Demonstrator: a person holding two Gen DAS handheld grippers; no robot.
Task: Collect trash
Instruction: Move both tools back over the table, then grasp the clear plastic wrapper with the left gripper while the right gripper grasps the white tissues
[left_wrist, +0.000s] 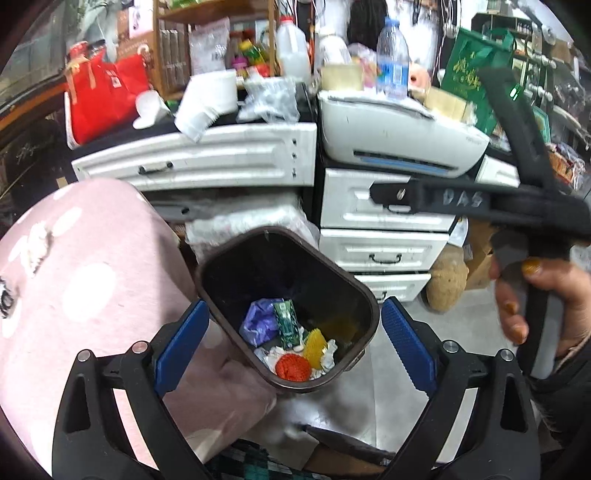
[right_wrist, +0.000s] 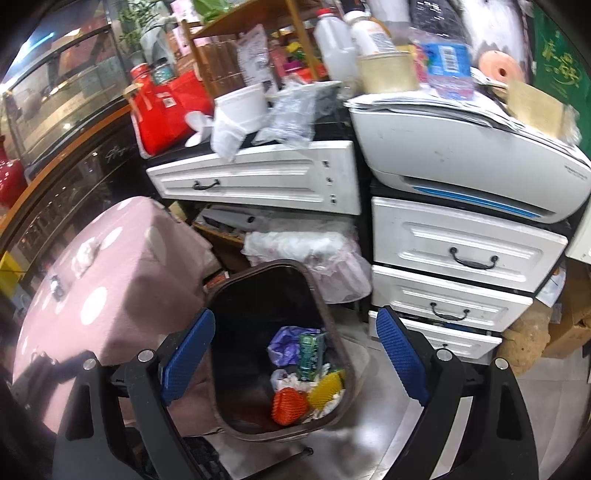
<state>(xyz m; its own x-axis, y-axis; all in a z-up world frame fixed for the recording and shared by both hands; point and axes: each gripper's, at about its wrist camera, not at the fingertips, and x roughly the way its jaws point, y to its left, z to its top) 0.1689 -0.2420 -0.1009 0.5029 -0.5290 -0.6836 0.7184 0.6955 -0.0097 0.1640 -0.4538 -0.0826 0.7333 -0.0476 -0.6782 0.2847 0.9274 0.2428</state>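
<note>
The left gripper (left_wrist: 293, 339) is hanging over the dark brown bin (left_wrist: 369, 306), with its blue pads (left_wrist: 181, 347) spread wide and nothing between them. The right gripper (right_wrist: 295, 354) is also standing wide apart and empty above the same bin (right_wrist: 332, 332). In the left wrist view, a hand (left_wrist: 535, 299) is gripping the handle of the right gripper at the right edge of the picture.

The bin is sitting on the pale floor (left_wrist: 340, 398), just beside a pink spotted cushion (left_wrist: 92, 280) and in front of a white chest of drawers (left_wrist: 380, 254). The trash is lying at the bottom of the bin, gathered toward its near corner:
- a crumpled purple wrapper (left_wrist: 258, 321);
- a green packet (left_wrist: 288, 325), standing tilted against the purple wrapper;
- a yellow mesh piece (left_wrist: 316, 343);
- a red mesh ball (left_wrist: 291, 365), touching the yellow piece;
- white crumpled paper (left_wrist: 271, 356) under these items.

A white printer (left_wrist: 399, 136) is sitting on top of the chest of drawers, with a clear water bottle (left_wrist: 393, 62) behind it. A red bag (left_wrist: 103, 92) is resting at the left end of the cluttered cabinet top.
</note>
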